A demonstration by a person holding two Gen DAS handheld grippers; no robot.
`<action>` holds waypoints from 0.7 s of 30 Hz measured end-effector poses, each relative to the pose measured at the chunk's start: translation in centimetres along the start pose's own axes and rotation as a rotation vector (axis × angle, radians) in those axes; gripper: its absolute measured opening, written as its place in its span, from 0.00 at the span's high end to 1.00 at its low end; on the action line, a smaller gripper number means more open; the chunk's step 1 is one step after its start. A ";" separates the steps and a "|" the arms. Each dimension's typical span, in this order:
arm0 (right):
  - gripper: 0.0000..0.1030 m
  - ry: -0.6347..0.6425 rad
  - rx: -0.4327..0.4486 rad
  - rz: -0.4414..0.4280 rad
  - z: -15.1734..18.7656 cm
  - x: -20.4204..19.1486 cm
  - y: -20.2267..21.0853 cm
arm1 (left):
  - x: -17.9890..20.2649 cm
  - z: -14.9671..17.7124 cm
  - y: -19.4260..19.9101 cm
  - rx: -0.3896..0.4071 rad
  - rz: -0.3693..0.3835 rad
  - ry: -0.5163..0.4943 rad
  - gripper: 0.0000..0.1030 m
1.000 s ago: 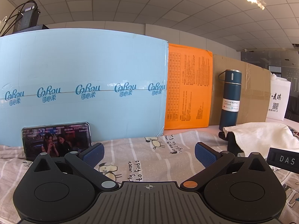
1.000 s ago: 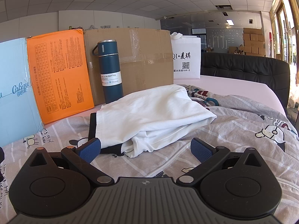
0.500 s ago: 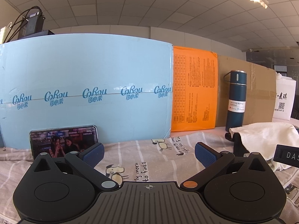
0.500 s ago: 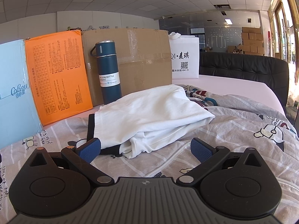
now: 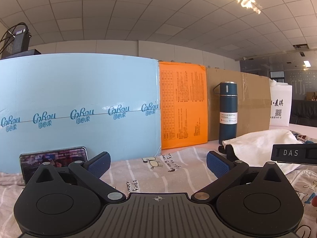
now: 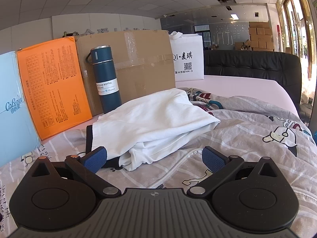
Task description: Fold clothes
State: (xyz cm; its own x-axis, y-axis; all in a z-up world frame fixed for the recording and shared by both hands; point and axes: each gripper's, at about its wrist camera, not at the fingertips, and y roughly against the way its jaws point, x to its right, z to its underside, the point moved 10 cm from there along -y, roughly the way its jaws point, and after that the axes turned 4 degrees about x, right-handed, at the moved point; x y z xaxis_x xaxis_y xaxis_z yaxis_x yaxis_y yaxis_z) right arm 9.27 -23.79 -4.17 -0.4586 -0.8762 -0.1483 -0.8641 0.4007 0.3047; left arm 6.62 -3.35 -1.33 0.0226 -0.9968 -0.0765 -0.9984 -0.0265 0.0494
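Ahead of both jaws: a bed spread with a cartoon-print sheet (image 6: 247, 130), and nothing gripped yet.
Right gripper (image 6: 154, 157): jaws spread wide, empty, hovering low with the camera looking straight at the garment.
Garment: a white garment (image 6: 154, 119), loosely bunched, lies on the sheet just beyond the right jaws and slightly to their left; its near corner sits between the two blue pads, not touching either as far as I can tell.
Dark trim: a black band (image 6: 88, 138) runs along the garment's left edge, just past the left-hand pad. Likely a hem or waistband, a firm line to grab.
Left gripper (image 5: 157, 162): jaws wide too, holding nothing, pointed at bare sheet with the white garment (image 5: 257, 148) well off to their right.
Why so: my read is that both are open to take two corners and spread the cloth flat before any fold.
Behind the garment: a blue vacuum bottle (image 6: 106, 79) stands upright against a cardboard box (image 6: 138, 63), with an orange panel (image 6: 53, 87) and a pale blue box (image 5: 79, 103) lined up beside it. They wall off the far side of the bed.
Left of the left jaws: a phone (image 5: 53, 159) propped against the blue box, screen lit.
Watch for: a high sweep of cloth could tip that bottle.
Progress: folding not begun, judging by the heap.
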 end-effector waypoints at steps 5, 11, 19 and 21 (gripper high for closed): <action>0.00 -0.005 -0.007 -0.015 0.1 -0.1 0.0 | 0.8 -0.4 0.6 0.028 0.052 -0.015 0.00; 0.00 -0.014 -0.016 -0.012 0.2 -0.1 0.0 | 0.5 -0.8 0.8 0.054 0.042 0.001 0.00; 0.00 -0.015 -0.021 -0.022 0.3 -0.2 -0.1 | 0.1 -0.8 0.6 0.048 0.028 0.012 0.00; 0.00 -0.015 -0.023 -0.024 0.3 -0.2 -0.1 | 0.1 -0.7 0.5 0.047 0.027 0.013 0.00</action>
State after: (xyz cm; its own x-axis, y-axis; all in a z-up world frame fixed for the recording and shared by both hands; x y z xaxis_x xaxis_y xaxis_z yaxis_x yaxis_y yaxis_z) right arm 9.37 -23.51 -4.46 -0.4412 -0.8812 -0.1696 -0.8699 0.3735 0.3222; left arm 6.12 -3.51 -0.56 -0.0044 -0.9980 -0.0632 -1.0000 0.0041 0.0048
